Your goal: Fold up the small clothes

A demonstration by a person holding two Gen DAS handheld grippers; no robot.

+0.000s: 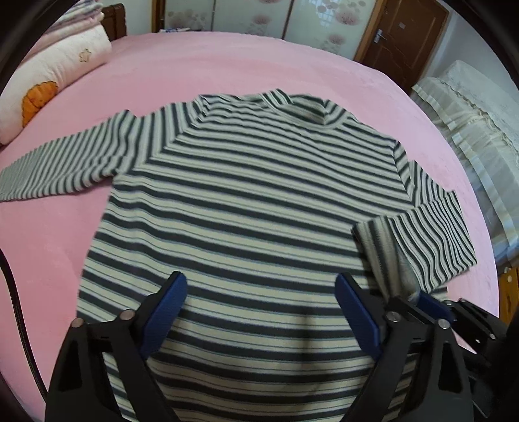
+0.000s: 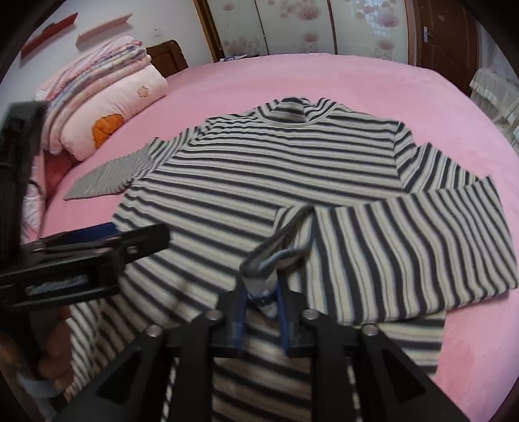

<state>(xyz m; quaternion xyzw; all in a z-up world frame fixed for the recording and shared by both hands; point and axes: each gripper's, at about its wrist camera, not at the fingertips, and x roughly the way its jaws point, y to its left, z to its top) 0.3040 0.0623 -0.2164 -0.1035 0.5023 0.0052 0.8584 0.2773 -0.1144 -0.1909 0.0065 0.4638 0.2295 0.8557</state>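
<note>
A striped long-sleeve shirt [image 1: 253,201] lies flat on the pink bed [image 1: 227,65], collar at the far side. Its left sleeve [image 1: 58,162] stretches out to the left. Its right sleeve [image 2: 405,246] is folded in across the body. My right gripper [image 2: 261,292] is shut on the cuff of the right sleeve [image 2: 275,256] and holds it over the lower body of the shirt [image 2: 259,181]. My left gripper [image 1: 261,292] is open and empty above the lower middle of the shirt; it also shows from the side in the right wrist view [image 2: 97,240].
A stack of folded pink quilts [image 2: 103,94] sits at the far left of the bed [image 2: 324,78], by a wooden headboard [image 2: 168,55]. A covered piece of furniture [image 1: 470,130] stands to the right. A brown door [image 1: 402,39] and wardrobe panels [image 2: 292,26] are beyond.
</note>
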